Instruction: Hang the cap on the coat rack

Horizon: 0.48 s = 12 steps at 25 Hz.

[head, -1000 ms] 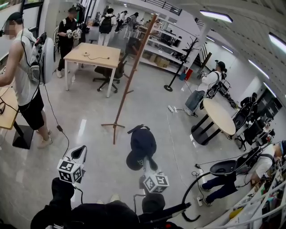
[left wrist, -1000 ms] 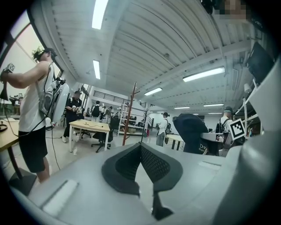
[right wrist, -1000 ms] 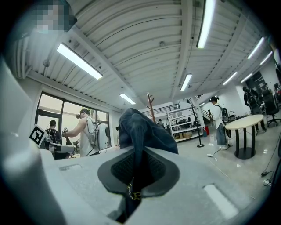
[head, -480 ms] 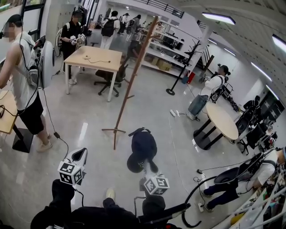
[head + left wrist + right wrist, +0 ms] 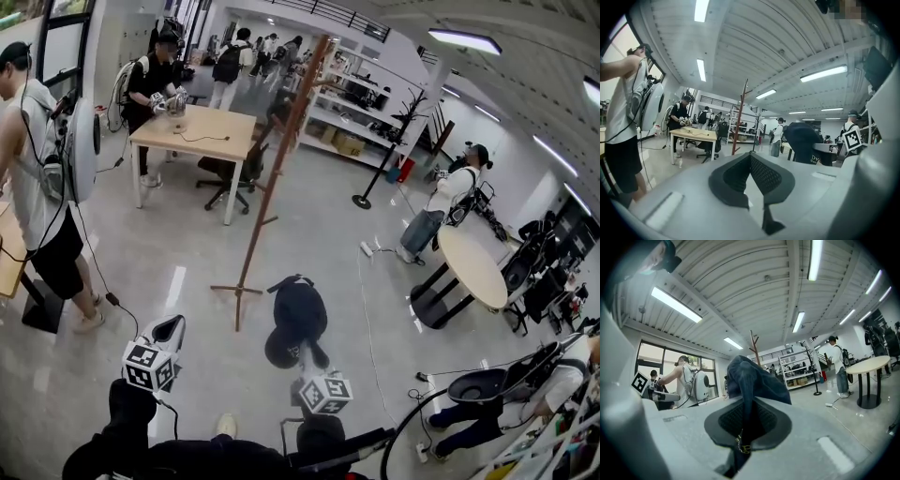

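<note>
My right claw (image 5: pixel 303 351), clamped on the cap (image 5: pixel 300 309) (by its strap), has the coat rack (image 5: pixel 273 173) at eleven o'clock.

Grey floor (image 5: pixel 319 216) w/ wooden coat rack (image 5: pixel 281 173), wooden table (image 5: pixel 192 131), round table (image 5: pixel 469 267) & cables (image 5: pixel 367 248) on it.

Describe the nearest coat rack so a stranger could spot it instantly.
On the glossy grey floor, just right of the light wooden table, stands a tall brown wooden coat rack on spread feet. Unlike the thin black coat rack by the far shelves, it is brown, thicker and much nearer.
</note>
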### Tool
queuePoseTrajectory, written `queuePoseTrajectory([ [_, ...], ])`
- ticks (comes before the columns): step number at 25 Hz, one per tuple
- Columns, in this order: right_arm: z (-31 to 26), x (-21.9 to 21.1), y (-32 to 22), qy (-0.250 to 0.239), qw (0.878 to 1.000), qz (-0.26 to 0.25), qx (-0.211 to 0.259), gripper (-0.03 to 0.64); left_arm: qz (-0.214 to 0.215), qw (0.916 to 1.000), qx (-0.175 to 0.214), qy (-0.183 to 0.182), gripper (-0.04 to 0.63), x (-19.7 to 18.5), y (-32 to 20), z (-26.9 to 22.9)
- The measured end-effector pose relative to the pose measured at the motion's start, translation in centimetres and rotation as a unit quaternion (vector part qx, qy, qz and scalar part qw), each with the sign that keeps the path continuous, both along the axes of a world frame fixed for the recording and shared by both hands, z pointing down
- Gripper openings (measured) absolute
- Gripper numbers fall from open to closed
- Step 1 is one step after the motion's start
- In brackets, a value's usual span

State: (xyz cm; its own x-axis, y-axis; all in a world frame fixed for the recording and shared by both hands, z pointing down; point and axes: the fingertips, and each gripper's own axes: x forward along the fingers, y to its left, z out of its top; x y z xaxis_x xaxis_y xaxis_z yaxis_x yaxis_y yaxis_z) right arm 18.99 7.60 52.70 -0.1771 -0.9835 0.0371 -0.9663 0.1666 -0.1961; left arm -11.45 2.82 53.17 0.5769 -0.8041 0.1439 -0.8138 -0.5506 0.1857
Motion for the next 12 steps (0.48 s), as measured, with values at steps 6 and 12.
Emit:
queuePoseTrajectory([
  [6, 0.2, 1.3, -4.2, -0.002, 1.000, -0.021, 0.001, 0.008, -0.015, 0.9999, 0.000, 0.000, 0.002, 1.5, -3.2, -0.1],
  [12, 0.4, 2.3, -7.3, -0.006, 0.999, -0.034, 0.001, 0.008, -0.033, 0.9995, -0.001, -0.003, 0.002, 2.1, -5.2, -0.2],
])
